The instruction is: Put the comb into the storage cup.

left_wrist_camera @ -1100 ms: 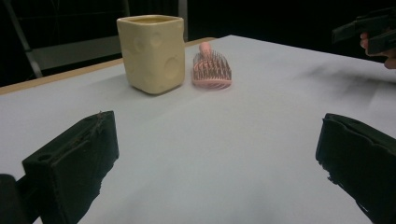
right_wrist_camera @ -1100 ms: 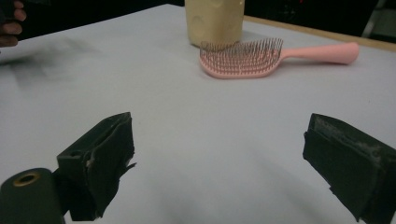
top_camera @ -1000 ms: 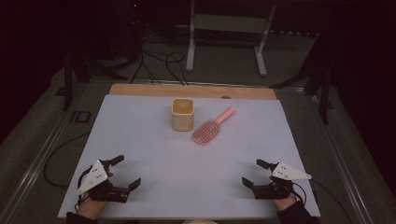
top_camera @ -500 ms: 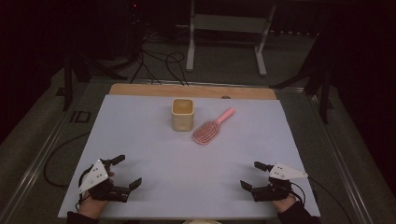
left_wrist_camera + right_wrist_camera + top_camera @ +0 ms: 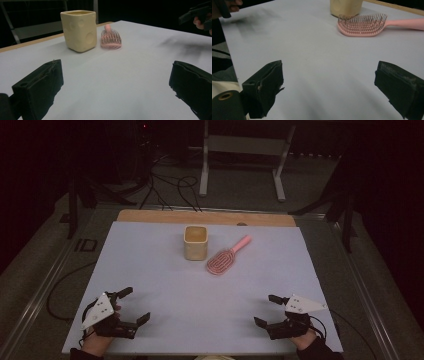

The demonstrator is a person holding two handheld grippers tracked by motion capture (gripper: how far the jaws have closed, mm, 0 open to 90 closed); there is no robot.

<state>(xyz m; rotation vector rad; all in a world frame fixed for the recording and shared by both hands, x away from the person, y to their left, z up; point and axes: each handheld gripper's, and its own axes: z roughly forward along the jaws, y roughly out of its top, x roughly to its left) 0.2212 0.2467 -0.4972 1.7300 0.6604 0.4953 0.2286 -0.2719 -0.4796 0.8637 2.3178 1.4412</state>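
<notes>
A cream square cup [image 5: 195, 242] stands upright at the back middle of the pale table [image 5: 165, 290]. Just right of it lies a pink hairbrush [image 5: 226, 257], bristles up, handle pointing back right. In the left gripper view the cup [image 5: 79, 30] and hairbrush [image 5: 110, 37] lie far ahead. The right gripper view has the hairbrush [image 5: 372, 25] in front of the cup [image 5: 346, 7]. My left gripper [image 5: 131, 306] rests open near the front left corner. My right gripper [image 5: 266, 310] rests open near the front right corner. Both hold nothing.
A wooden strip [image 5: 150, 216] runs along the table's far edge. Behind it, on the dark floor, stand a metal frame [image 5: 243, 150] and loose cables [image 5: 170, 185]. A wide bare stretch of table separates the grippers from the cup and brush.
The right gripper has slid slightly toward the front edge. The left gripper, cup and brush have not moved.
</notes>
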